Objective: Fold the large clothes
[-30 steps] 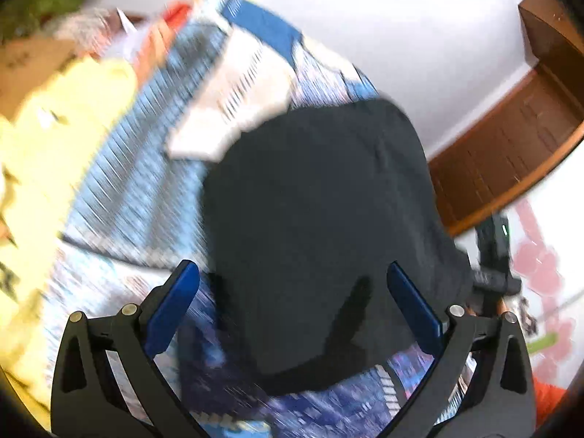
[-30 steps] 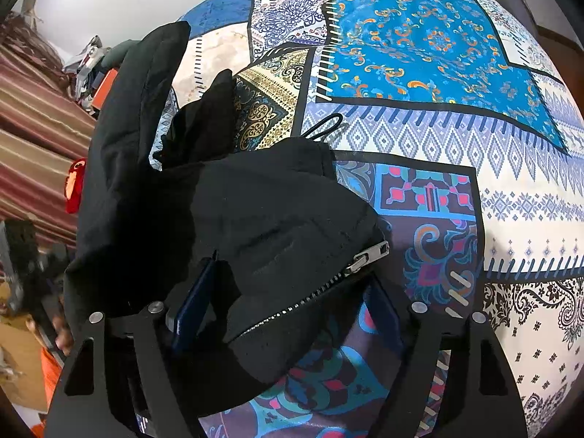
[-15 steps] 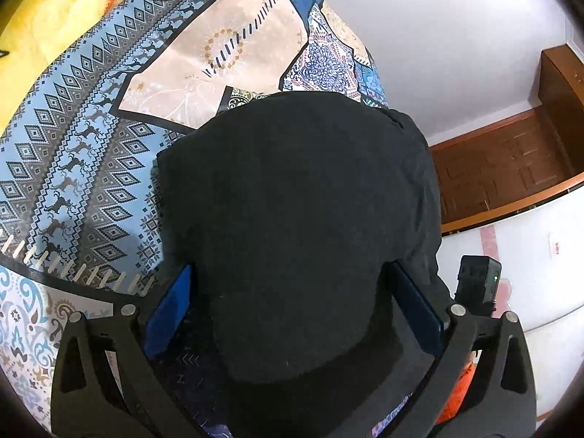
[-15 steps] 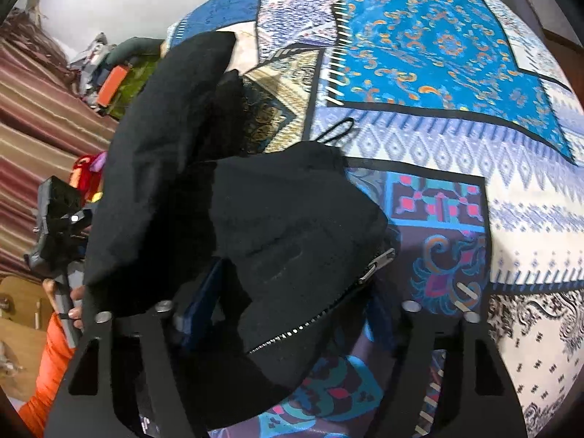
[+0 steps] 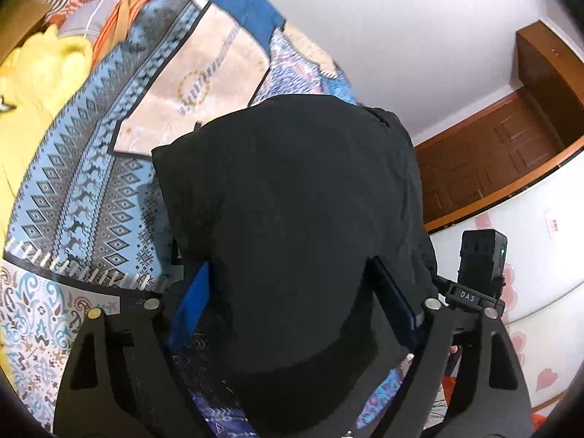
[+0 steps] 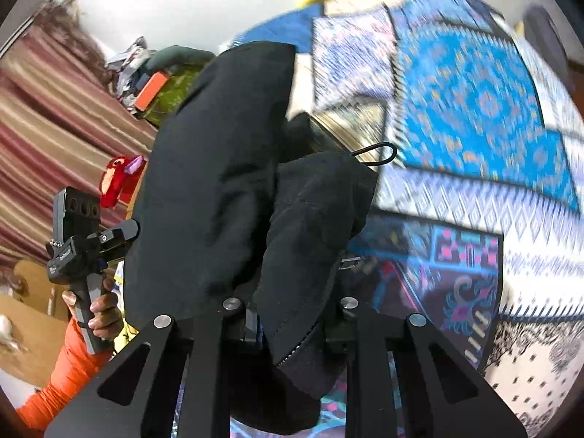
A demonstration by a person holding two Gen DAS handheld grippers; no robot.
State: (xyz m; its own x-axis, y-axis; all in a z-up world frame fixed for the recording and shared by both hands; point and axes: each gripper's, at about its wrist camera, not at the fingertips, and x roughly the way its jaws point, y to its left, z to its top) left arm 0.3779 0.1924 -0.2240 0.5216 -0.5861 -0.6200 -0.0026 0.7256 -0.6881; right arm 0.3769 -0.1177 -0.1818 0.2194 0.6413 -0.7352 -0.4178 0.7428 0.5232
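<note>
Bed with patchwork bedspread (image 5: 91,197), yellow cloth (image 5: 40,73) at its far left edge; black jacket (image 5: 292,237) lying on the bedspread, bunched; left gripper (image 5: 292,299) with blue-padded fingers (image 5: 189,306) set apart on either side of a jacket fold, jaws just narrowing, contact with the cloth not discernible; right gripper (image 6: 292,314) with fingers drawn in, jaws just closing, pinching the zipped jacket edge (image 6: 303,255) and holding it raised above the bedspread (image 6: 474,116); striped curtain (image 6: 54,116) and orange sleeve (image 6: 62,372) at left of right view.
</note>
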